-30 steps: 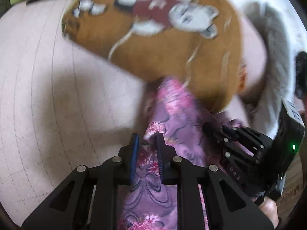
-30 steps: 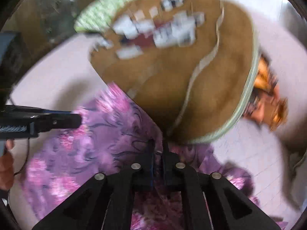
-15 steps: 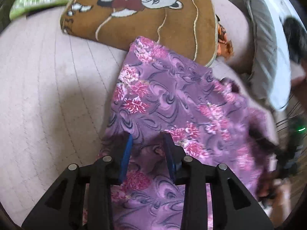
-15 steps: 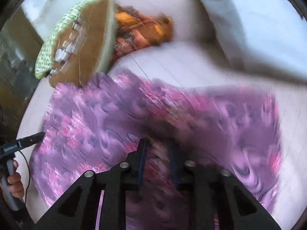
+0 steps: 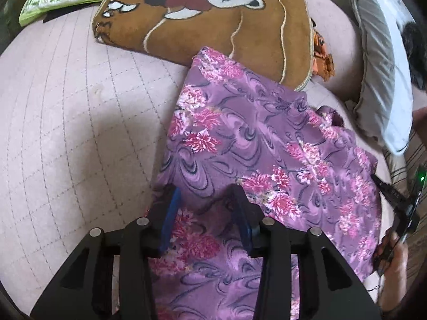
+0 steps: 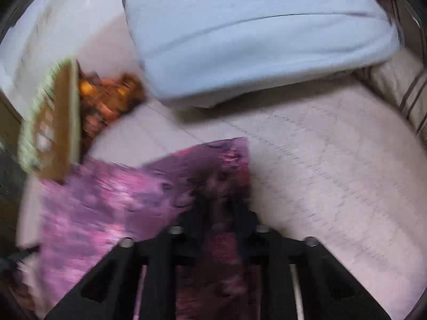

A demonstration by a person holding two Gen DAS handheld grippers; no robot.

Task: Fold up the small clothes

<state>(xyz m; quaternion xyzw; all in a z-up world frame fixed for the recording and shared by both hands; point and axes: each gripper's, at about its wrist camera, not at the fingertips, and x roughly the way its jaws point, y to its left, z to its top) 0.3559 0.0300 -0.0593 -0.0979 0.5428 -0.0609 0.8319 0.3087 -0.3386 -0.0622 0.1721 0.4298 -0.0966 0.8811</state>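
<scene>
Jaws parted, left gripper (image 5: 205, 200) over purple garment (image 5: 253, 138).

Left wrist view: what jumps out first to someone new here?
The purple floral-print garment dominates, spread across the pale pink quilted bedspread in front of the left claw, whose blue-padded fingers stand apart over its near edge. Behind it lies a brown blanket with a white teddy-bear picture, the garment's far corner overlapping its edge. At the right edge a grey-white pillow runs down the side.
</scene>
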